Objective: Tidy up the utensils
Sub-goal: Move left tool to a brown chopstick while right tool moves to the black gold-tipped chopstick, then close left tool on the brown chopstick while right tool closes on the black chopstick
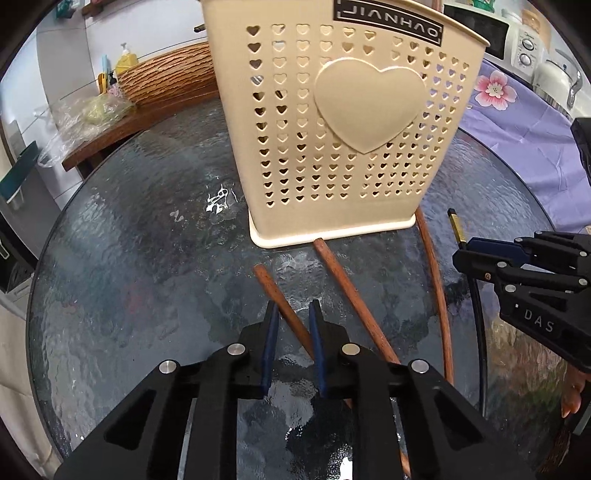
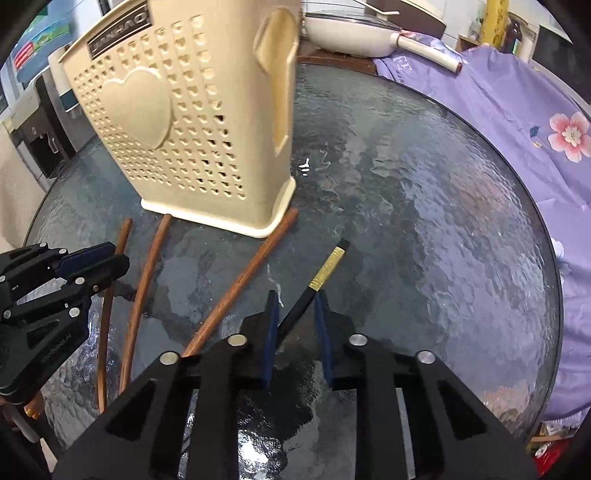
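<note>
Here, four chopsticks are lying loose on a round, dark, rippled-glass tabletop (image 2: 424,192), all in front of a tall cream plastic utensil basket (image 1: 332,122) that is standing upright near the middle of the table, its walls pierced with small heart holes and carrying one large raised heart. The leftmost brown wooden chopstick (image 1: 275,291) is running between the blue pads of the left gripper (image 1: 294,310), whose jaws are standing narrow around it; the pads are sitting right against the stick — gripping it, as far as the wrist view shows. A second brown wooden chopstick (image 1: 340,280) is resting with its end touching the basket's base, and a third brown wooden chopstick (image 1: 437,280) is lying further right, its end at the basket's corner. The black chopstick with a gold band (image 2: 325,271) is lying apart from the brown ones, and the right gripper (image 2: 296,301) is clamping its black shaft just below the band.

Beyond the glass, a purple cloth printed with pink flowers (image 2: 517,122) is covering the surface beside the table. A cream frying pan with a long handle (image 2: 354,33) is sitting behind the basket — a white microwave (image 1: 498,33) is standing nearby. On the far left, a woven brown wicker tray (image 1: 166,74) is resting on a wooden ledge beside a yellow pump bottle (image 1: 125,61) and crumpled clear plastic bags (image 1: 81,118).
</note>
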Demonstrator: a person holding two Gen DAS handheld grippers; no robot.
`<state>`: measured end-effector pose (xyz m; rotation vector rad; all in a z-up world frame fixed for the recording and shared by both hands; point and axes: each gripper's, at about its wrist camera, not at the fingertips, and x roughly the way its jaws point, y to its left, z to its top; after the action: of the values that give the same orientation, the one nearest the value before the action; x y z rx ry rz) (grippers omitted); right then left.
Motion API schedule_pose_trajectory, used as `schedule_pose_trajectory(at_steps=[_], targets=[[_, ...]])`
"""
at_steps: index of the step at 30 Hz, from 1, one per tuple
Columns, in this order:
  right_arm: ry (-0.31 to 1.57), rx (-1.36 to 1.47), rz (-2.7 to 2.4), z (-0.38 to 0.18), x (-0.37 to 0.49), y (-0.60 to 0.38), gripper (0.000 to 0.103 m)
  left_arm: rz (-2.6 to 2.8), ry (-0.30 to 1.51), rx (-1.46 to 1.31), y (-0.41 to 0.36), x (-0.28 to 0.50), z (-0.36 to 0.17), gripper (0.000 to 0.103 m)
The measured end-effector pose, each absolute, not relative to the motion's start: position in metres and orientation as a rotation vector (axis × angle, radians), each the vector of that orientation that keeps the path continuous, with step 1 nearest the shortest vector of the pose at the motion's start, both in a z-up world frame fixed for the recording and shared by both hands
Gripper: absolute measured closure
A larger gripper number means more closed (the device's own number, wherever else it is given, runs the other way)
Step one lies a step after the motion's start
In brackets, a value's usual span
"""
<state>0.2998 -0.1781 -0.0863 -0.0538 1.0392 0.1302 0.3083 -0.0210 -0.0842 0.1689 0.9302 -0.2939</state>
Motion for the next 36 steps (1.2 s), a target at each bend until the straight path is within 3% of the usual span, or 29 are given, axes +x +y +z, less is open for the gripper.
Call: schedule_pose_trajectory(at_steps=[10,14,24,36], targets=[[1.048,-0.043,0.141,-0.086,0.300,-0.181,0.093,-0.311,0.946,0.178,-0.024,0.310,-0.083,0.089],[1.047,-0.041,0.141,-0.086,0.304,-0.184,0.094,-0.314,0.951,0.173,-0.023,0.313,-0.082,0.096],[1.041,-0.034,0.146,-0.086,0.306,-0.186,0.095,-0.314,0.948,0.189,-0.026,0.311,-0.083,0.096],[0.953,0.169,0.236,-0.070,0.298,-0.212,0.096,-0.320,0.877,0.115,-0.013,0.304,-0.059,0.096]])
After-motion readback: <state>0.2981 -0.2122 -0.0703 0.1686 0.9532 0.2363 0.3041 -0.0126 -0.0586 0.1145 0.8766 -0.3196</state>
